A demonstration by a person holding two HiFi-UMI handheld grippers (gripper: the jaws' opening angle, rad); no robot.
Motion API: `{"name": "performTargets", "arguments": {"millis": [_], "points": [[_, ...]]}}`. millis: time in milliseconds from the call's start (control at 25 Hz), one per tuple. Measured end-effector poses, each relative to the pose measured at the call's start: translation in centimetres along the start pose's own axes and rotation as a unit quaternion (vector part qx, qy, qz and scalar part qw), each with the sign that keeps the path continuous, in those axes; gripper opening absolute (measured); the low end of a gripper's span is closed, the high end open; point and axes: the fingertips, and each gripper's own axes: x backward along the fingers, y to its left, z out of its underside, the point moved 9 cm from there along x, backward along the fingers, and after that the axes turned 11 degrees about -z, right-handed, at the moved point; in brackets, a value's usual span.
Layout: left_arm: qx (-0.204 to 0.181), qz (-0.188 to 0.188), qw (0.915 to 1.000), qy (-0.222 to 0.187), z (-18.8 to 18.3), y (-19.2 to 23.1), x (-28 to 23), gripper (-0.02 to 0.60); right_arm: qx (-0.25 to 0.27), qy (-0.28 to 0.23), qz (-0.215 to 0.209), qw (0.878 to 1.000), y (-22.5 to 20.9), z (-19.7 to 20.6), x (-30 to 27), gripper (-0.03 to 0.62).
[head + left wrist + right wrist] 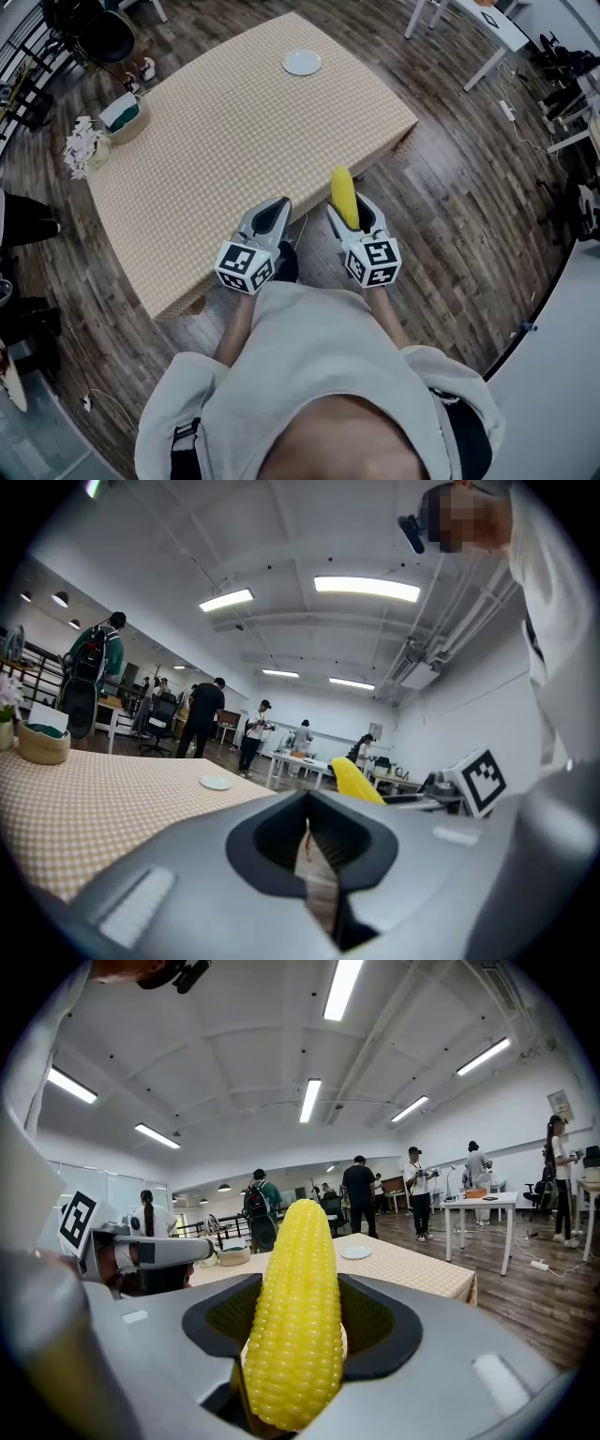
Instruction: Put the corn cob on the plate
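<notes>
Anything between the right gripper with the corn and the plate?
Nothing in the way. The head view shows only the table's near edge and bare checked tablecloth between the right gripper, shut on the corn cob, and the plate.

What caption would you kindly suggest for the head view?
Right gripper holds a corn cob before the checked table, white plate at its far edge.

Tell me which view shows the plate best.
The head view: the plate shows whole and round from above, at the far end of the table. Both gripper views show it only as a small flat sliver in the distance.
</notes>
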Motion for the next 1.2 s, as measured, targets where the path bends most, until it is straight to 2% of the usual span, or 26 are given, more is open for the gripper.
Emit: {"name": "performTargets", "arguments": {"millis": [600, 960, 1200], "points": [[0.009, 0.022, 0.9997, -0.008, -6.4, 13.0, -10.8, 0.008, 0.009, -0.001, 0.029, 1.000, -4.7, -7.7, -14.7, 0.255], [0.038, 0.013, 0.9990, 0.022, -4.6, 16.0, -14.9, 0.008, -0.001, 0.020, 0.045, 0.999, -8.6, -8.1, -18.2, 0.255], [0.031, -0.022, 0.9991, 0.022, -4.8, 17.1, -17.3, 0.008, -0.006, 0.027, 0.017, 0.999, -11.3, -8.2, -20.4, 0.255]]}}
